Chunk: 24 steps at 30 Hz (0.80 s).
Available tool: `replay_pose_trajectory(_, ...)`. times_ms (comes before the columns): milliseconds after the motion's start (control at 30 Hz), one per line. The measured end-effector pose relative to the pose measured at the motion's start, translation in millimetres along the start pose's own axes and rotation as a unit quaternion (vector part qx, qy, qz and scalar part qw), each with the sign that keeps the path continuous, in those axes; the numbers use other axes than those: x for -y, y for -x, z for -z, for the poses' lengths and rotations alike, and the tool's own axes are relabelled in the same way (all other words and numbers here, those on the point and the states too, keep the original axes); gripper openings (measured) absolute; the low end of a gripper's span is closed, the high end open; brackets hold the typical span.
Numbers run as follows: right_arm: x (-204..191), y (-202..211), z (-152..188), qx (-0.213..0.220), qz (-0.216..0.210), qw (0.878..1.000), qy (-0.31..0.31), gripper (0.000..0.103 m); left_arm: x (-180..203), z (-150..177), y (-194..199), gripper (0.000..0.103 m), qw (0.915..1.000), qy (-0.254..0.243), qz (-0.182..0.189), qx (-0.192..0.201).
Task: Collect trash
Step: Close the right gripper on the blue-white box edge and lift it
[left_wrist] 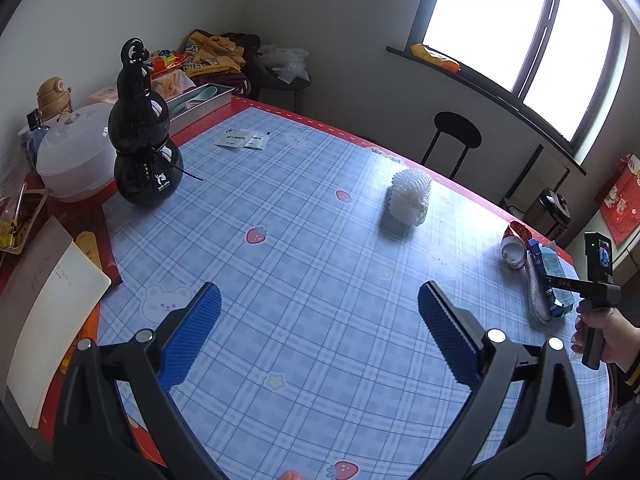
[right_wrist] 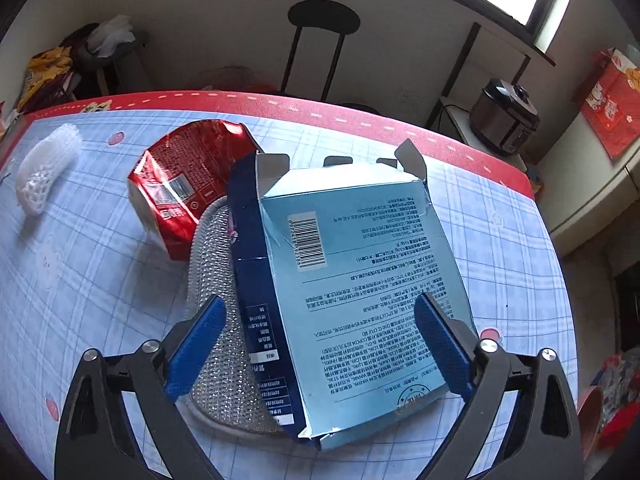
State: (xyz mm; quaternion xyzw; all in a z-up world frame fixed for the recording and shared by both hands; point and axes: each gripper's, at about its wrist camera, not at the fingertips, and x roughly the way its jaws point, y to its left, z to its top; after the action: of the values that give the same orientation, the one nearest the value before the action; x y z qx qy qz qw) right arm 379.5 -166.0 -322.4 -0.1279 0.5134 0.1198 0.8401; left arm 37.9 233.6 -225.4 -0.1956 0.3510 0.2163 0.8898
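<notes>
In the right wrist view my right gripper is open, its blue pads on either side of a flattened light-blue carton that lies over a silver bubble pouch. A red foil packet lies just beyond them and a white foam net sleeve lies at the far left. In the left wrist view my left gripper is open and empty above the blue checked tablecloth. The foam net stands ahead of it. The carton pile and the right gripper's handle are at the right edge. Two white sachets lie far back.
A black gourd-shaped bottle, a white lidded bowl and a metal tray stand at the table's left. A notebook lies at the near left. A black stool and a cooker stand beyond the red table edge.
</notes>
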Motion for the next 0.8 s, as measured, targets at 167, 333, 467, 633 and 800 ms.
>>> replay_pose_trajectory(167,-16.7,-1.3,6.8,-0.005,0.039,0.999,0.019,0.085,-12.7,1.1,-10.7,0.097,0.9998,0.009,0.010,-0.012)
replay_pose_trajectory(333,-24.7,3.6,11.6,-0.010,0.045,0.999,0.012,0.076,-14.2,0.1,-19.0,0.097,0.9996,0.009,0.022,-0.018)
replay_pose_trajectory(467,-42.1,14.1,14.8,-0.015,0.047,0.998,0.048,0.048,-9.8,-2.4,-18.6,0.097,0.9994,-0.002,0.032,-0.015)
replay_pose_trajectory(633,-40.7,36.5,19.0,-0.019,0.010,1.000,0.014,0.001,-8.2,-5.7,-18.7,0.097,0.9989,-0.002,0.044,-0.015)
replay_pose_trajectory(800,-29.1,60.0,21.7,-0.010,0.003,1.000,0.011,0.001,-1.7,-9.4,-17.7,0.097,0.9983,-0.005,0.056,-0.012)
